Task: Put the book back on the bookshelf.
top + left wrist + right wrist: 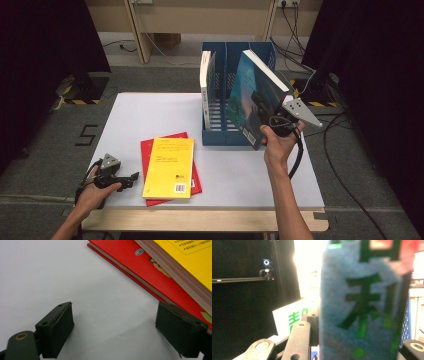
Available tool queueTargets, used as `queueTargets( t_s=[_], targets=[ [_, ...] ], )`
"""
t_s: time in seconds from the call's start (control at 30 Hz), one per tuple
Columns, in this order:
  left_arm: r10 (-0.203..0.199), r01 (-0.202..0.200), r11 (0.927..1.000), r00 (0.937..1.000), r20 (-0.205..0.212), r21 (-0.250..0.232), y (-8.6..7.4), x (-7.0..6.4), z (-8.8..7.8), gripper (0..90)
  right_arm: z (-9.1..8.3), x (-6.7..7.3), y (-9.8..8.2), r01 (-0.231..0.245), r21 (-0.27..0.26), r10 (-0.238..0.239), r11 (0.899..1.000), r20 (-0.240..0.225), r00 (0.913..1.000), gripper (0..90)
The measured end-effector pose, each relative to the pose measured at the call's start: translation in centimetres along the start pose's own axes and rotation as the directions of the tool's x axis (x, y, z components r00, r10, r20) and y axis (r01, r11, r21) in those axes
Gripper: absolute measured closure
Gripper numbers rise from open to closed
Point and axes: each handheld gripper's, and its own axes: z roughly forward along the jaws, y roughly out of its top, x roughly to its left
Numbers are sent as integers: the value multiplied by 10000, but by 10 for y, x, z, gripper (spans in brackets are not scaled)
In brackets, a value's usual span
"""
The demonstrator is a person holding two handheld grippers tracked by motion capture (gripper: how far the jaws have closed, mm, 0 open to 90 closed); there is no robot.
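Floor: grey carpet point(45, 165) around the table, with a "5" point(88, 135) marked in black tape at left and yellow-black hazard tape near the dark curtains on both sides.
Table: white top point(150, 115) with a pale wood front edge; bare white surface under the left gripper's jaws in the left gripper view.
Left gripper: point(131, 179) rests on the table's near left corner in the person's left hand point(95, 192); its jaws stand wide apart with nothing between them, just left of the red book.
Red book: point(148, 150) lies flat on the table; in the left gripper view a small oval badge point(139, 251) shows on its cover, too small to read.
Yellow book: point(170, 166) lies flat on top of the red book, with lines of small print, a framed text box and a barcode point(180, 188) at its near corner; none of it is legible.
Rack: blue slotted file rack point(220, 135) stands on the table's far side; a white book point(205, 80) stands upright in its left compartment.
Teal book: point(250, 100) held up off the table, tilted, over the rack's right front; large green characters run down its spine point(362, 315) in the right gripper view, blurred.
Right gripper: point(274, 125) jaws clamped on the teal book's lower edge, in the person's right hand point(279, 145).
Back wall: pale wood frame, cables point(295, 30) hanging from a socket at right.
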Motion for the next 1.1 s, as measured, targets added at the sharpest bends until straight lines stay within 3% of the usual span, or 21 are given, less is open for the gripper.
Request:
queueTargets(
  t_s=[0.63,0.9,1.1],
  targets=[
    [-3,3,10000,10000,5,-10,0,0,0,137,42,-9,-8,67,273,-88,9996,786,9969,743],
    [-1,1,10000,10000,12,-6,0,0,0,137,57,-8,-11,558,456,-602,9974,1019,9930,743],
    [1,-1,10000,10000,12,-7,0,0,0,137,70,-10,-14,448,431,-497,9981,1193,9916,743]
  ],
)
